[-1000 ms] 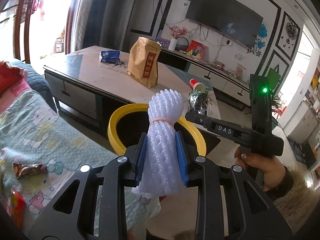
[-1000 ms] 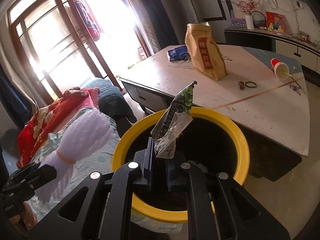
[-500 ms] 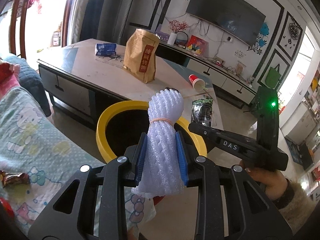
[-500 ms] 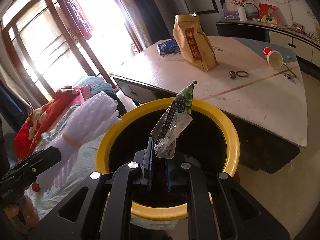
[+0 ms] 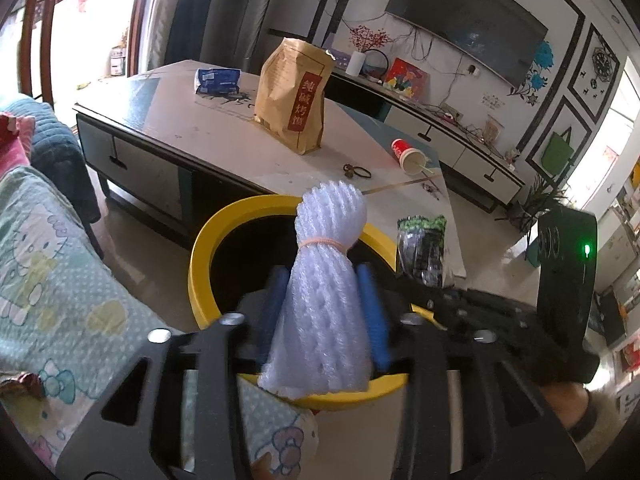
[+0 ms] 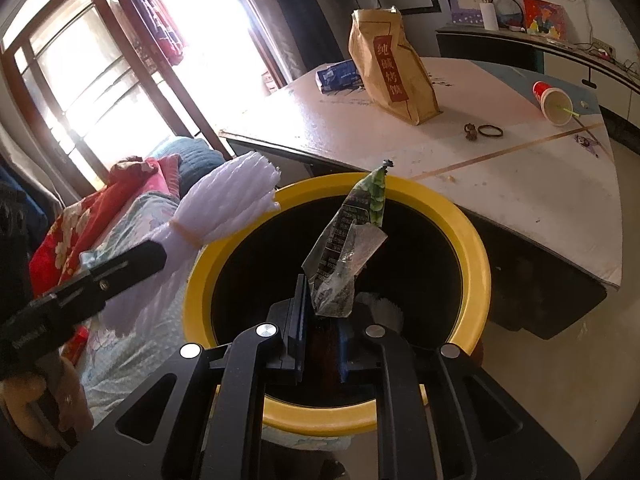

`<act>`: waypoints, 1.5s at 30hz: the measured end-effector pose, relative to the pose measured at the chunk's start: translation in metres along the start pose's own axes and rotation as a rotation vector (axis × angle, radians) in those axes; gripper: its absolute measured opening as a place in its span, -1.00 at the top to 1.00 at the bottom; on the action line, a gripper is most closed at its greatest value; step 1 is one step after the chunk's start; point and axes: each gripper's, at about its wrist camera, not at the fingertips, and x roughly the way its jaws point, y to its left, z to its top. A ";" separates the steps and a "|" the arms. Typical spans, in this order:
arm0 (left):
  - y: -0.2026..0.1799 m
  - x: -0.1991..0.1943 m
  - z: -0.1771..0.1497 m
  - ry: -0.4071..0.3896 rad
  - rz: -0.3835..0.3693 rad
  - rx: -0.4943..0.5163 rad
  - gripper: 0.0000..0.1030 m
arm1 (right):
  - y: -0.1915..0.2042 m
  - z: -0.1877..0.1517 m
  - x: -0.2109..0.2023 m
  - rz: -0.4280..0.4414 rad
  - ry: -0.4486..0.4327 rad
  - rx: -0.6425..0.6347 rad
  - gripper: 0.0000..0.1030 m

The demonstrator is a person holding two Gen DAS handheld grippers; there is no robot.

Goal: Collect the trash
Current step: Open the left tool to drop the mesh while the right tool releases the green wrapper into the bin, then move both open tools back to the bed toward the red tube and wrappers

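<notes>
Standing upright, foam bundle (image 5: 326,292), wrapper (image 6: 348,252)

Yellow-rimmed bin (image 6: 476,264), white foam netting (image 5: 326,292)

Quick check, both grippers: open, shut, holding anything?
Left gripper: shut on the white foam netting bundle.
Right gripper: shut on the crumpled snack wrapper.

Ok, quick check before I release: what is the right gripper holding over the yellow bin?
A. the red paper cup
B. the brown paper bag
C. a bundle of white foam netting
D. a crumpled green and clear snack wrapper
D: the right gripper has its jaws closed on a crumpled green and clear snack wrapper, held above the opening of the yellow bin.
</notes>
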 end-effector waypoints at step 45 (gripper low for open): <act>0.046 -0.172 -0.039 -0.335 0.205 -0.096 -0.79 | 0.129 0.002 -0.055 0.054 -0.156 -0.238 -0.41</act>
